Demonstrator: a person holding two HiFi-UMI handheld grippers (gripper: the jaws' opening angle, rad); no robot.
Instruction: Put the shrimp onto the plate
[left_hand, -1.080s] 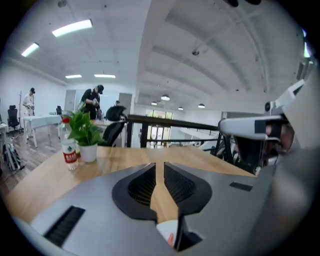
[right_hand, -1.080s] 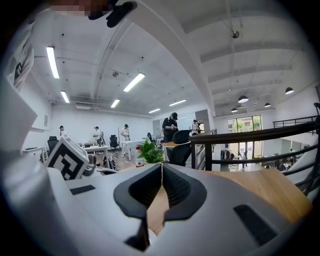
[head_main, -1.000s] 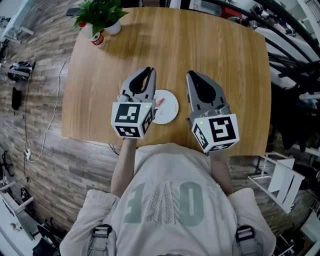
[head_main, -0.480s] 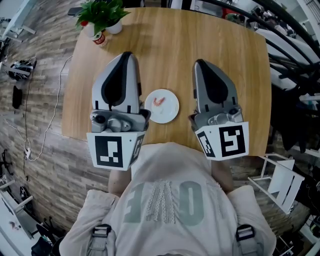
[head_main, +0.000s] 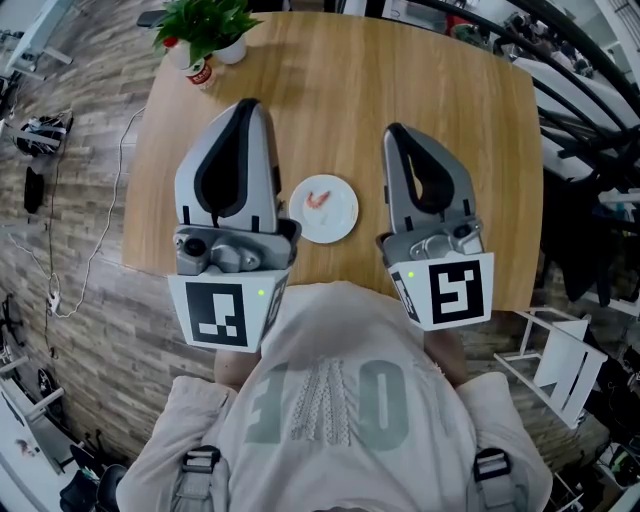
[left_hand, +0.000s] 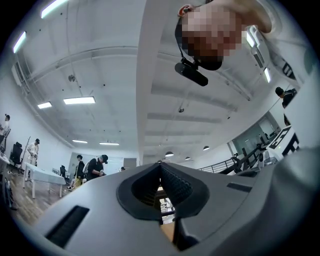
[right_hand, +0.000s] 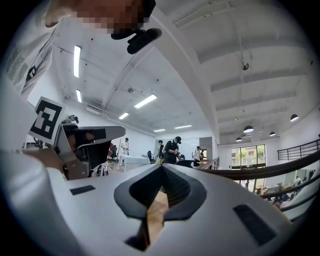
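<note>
Currently, I find the shrimp (head_main: 318, 199) lying on the plate (head_main: 338, 226), toward its far left part and clear of both tools. The plate sits on the desk (head_main: 450, 110) near the front edge, and in the head view it lies between the two tools. The left claw (head_main: 249, 104) is closed, jaws meeting tip to tip with nothing between them. Its own view points up at the ceiling, not at the desk. The right claw (head_main: 394, 131) is likewise closed and empty, and its view also looks upward into the room. Both tools are held above the desk, one on either side of the plate, touching nothing. My judgement is that the placement is done, since the shrimp rests fully within the rim. I see no other shrimp on the desk, only a plant (head_main: 200, 25) at the far corner. Nothing appears left to do but stand the tools down.
</note>
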